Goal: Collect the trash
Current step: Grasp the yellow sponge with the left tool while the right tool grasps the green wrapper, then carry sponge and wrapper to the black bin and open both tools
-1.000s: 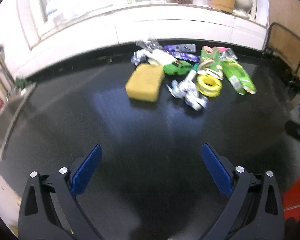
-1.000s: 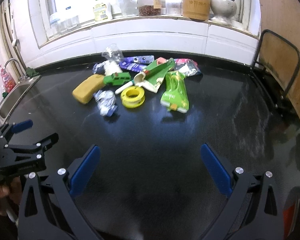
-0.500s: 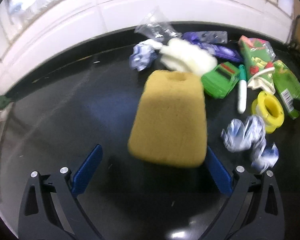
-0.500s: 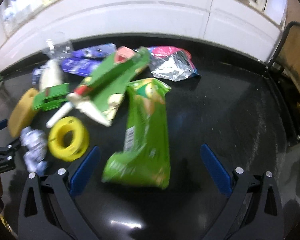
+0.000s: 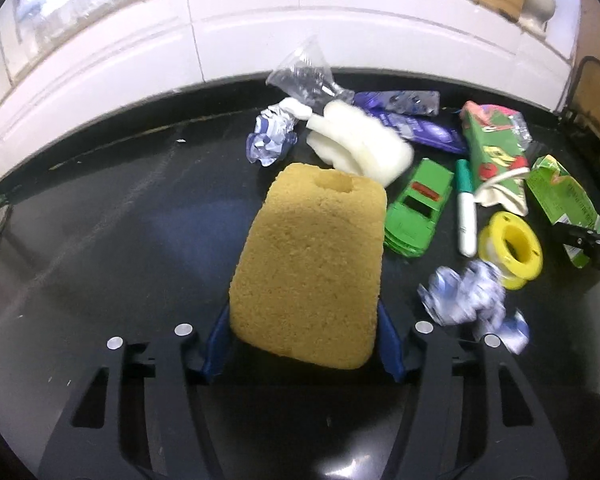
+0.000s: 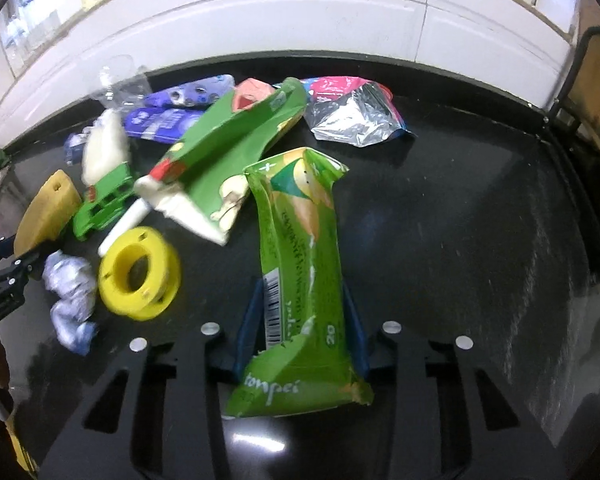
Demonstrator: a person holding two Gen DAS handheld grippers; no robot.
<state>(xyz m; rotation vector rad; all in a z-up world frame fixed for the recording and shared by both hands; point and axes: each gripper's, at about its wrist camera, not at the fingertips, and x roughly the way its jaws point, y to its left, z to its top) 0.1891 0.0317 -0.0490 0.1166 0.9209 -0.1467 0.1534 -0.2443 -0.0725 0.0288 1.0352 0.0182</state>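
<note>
Black surface (image 5: 100, 240) backed by a white tiled wall, carrying a loose heap of mixed items toward its far side. Left hand-held gripper (image 5: 302, 332): blue pads closed against the two flanks of a yellow sponge (image 5: 312, 256), which rests on the surface with its near end between the pads. Right hand-held gripper (image 6: 302, 320): pads pressed onto the sides of a crumpled green snack wrapper (image 6: 300, 264), whose near end lies over the gripper body. Remaining heap, in descending size: a flattened green carton (image 6: 224, 160) with a torn white end; a silver and pink foil pouch (image 6: 352, 116); a folded white foam piece (image 5: 360, 140); purple wrappers (image 5: 416, 120); a green toy car (image 5: 416, 208); a yellow tape spool (image 5: 512, 248); a clear crumpled plastic bag (image 5: 304, 76); two balls of crumpled foil paper (image 5: 468, 304), one beside the spool, the other behind the sponge; and a white marker (image 5: 466, 208) with a green cap. No bin or bag for the trash appears in either view. Judged progress: early stage, with nothing visibly collected and two first pieces only just gripped; every other wrapper, carton and foil ball remains to be gathered, while sponge, car, spool and marker are arguably not trash.
</note>
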